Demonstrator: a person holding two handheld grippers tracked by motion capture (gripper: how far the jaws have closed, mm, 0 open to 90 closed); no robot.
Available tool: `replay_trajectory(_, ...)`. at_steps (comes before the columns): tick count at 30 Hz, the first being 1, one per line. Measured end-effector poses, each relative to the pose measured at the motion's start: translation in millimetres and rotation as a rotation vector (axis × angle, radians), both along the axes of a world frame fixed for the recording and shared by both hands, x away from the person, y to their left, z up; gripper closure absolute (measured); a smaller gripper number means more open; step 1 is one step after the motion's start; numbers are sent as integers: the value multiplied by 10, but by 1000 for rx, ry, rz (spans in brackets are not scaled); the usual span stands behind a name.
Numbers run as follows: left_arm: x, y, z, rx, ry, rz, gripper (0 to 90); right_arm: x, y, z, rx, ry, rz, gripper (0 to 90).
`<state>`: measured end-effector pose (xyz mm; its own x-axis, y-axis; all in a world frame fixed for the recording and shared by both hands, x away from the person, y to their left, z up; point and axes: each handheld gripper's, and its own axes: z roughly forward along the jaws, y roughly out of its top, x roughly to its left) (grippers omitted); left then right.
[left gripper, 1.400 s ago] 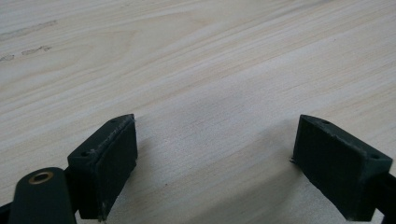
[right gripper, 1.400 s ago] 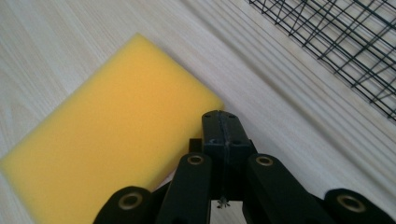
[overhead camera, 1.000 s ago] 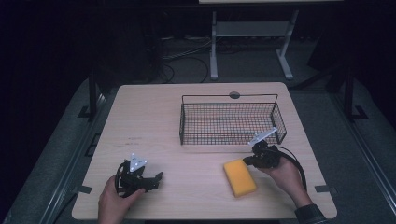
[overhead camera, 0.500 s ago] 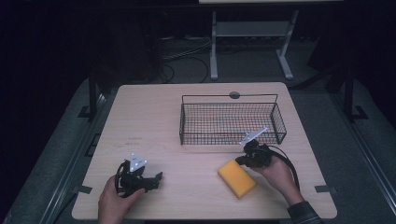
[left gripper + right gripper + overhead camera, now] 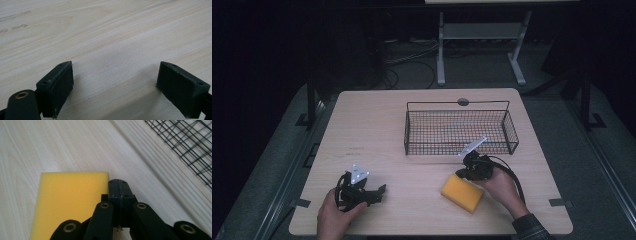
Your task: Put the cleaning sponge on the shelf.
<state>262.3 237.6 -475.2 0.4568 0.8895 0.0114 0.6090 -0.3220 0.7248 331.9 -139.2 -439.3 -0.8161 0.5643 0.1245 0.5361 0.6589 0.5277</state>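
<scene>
Dim room all around, pale wood-grain counter lit from above, grey carpeted floor either side, tangle of dark cables on the floor behind, white metal stand legs at the back, black backdrop beyond

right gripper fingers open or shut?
Shut. The right gripper fingers meet with no gap, nothing between them, beside the yellow sponge.

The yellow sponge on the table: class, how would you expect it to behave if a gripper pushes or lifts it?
The yellow sponge looks like soft foam, so it probably dents under a grip. It seems light for its bulk. Lying flat as a block on the table, it should slide, not roll.
</scene>
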Motion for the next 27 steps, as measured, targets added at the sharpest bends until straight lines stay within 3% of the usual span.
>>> replay_trajectory(12,0,0,0,0,0,1,128,2,-40,25,-4,-2,-11,884)
replay_trajectory(16,0,-1,0,0,0,1,128,0,-80,50,-9,-2,-24,784)
replay_trajectory(17,0,0,0,0,0,1,128,-6,-109,74,-8,-1,-42,700)
replay_trajectory(18,0,0,0,0,0,1,128,-6,-109,74,-8,-1,-42,700)
replay_trajectory(19,0,0,0,0,0,1,128,-3,-140,96,-16,0,-50,610)
replay_trajectory(27,0,0,0,0,0,1,128,-36,-226,179,-10,26,-83,309)
